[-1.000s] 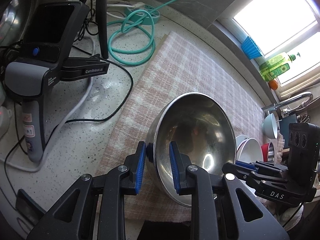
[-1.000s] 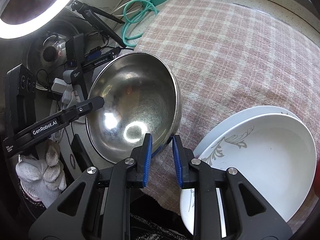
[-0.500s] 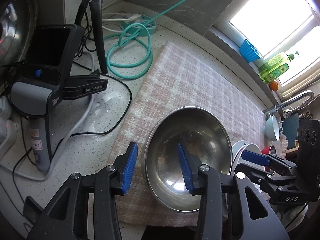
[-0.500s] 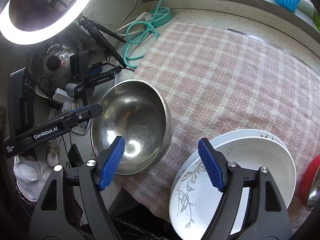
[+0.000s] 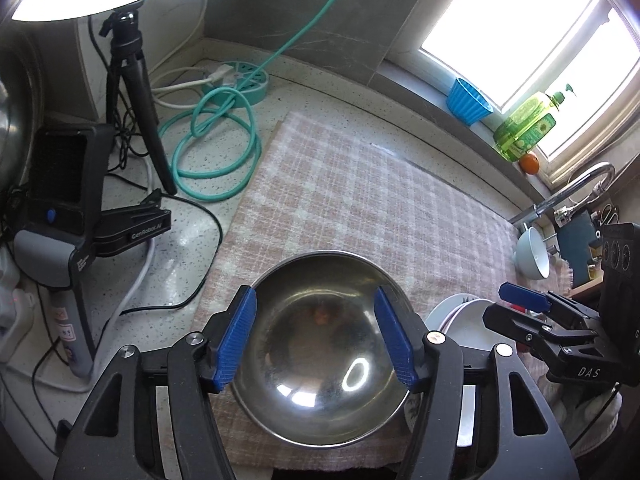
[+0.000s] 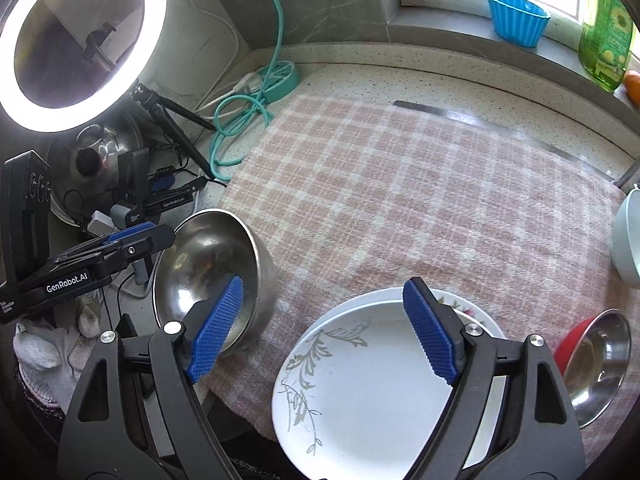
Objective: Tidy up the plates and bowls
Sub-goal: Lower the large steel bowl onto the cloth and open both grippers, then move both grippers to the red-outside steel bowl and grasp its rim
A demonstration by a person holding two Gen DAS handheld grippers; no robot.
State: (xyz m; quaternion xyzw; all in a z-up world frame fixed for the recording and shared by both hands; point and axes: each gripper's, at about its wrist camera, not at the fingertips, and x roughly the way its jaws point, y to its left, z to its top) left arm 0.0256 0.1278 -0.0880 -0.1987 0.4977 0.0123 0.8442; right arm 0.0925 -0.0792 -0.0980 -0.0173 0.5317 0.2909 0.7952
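A steel bowl rests upright on the near left corner of a pink checked cloth. My left gripper hovers above it, its jaws opening, the blue pads clear of the rim and nothing held. My right gripper stands wide open and empty, over the cloth between the steel bowl and a stack of white floral plates. A red bowl with a steel inside lies at the right. Farther right sits a pale blue bowl.
A ring light on a tripod, a teal cable coil, black leads and a spare gripper device crowd the counter at the left. A blue cup, a green soap bottle and a faucet line the window side.
Both grippers were shut on the steel bowl's rim; both have let go, opened and lifted back. The bowl has settled level on the cloth.
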